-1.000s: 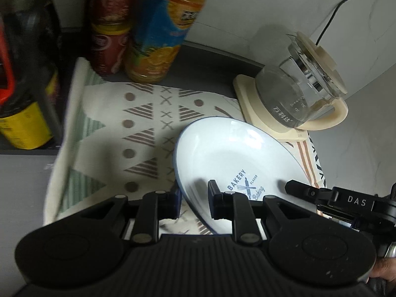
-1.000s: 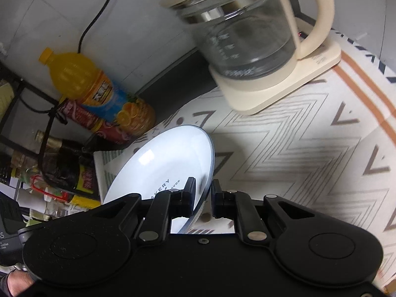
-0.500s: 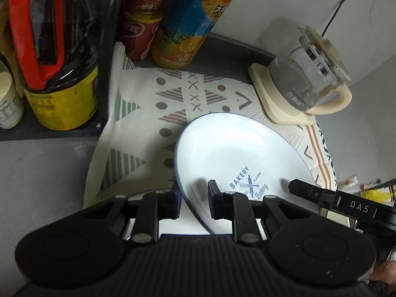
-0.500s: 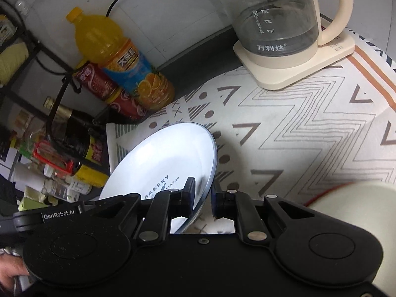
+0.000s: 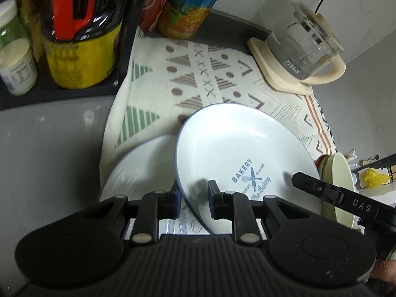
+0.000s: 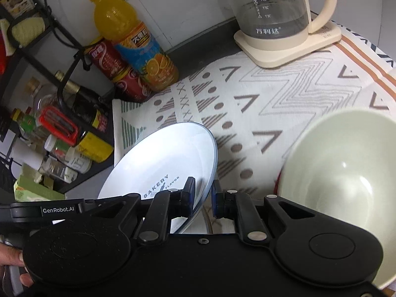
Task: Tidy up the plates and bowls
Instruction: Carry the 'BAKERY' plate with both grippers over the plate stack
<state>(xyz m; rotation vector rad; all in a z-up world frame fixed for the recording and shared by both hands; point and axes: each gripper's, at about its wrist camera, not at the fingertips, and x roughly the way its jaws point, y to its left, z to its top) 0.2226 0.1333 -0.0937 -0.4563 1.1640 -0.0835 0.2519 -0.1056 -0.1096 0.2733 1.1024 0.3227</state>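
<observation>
A white blue-rimmed "BAKERY" plate point(image 5: 237, 153) is held tilted above the patterned cloth point(image 5: 198, 74). My left gripper point(image 5: 193, 198) is shut on its near left rim. My right gripper point(image 6: 201, 193) is shut on its right rim; the plate also shows in the right wrist view point(image 6: 168, 158). A second white plate point(image 5: 141, 170) lies on the cloth under the held plate's left side. A pale green bowl point(image 6: 346, 178) with a red outside sits at the right, and its rim shows in the left wrist view point(image 5: 339, 183).
A glass kettle point(image 6: 279, 10) on a cream base stands at the back right. An orange juice bottle point(image 6: 138, 47) and red cans point(image 6: 116, 71) stand at the back. A black rack with sauce bottles point(image 5: 81, 37) is on the left.
Both grippers pulled back toward me with the plate. The second plate and the green bowl have come into view below and to the right.
</observation>
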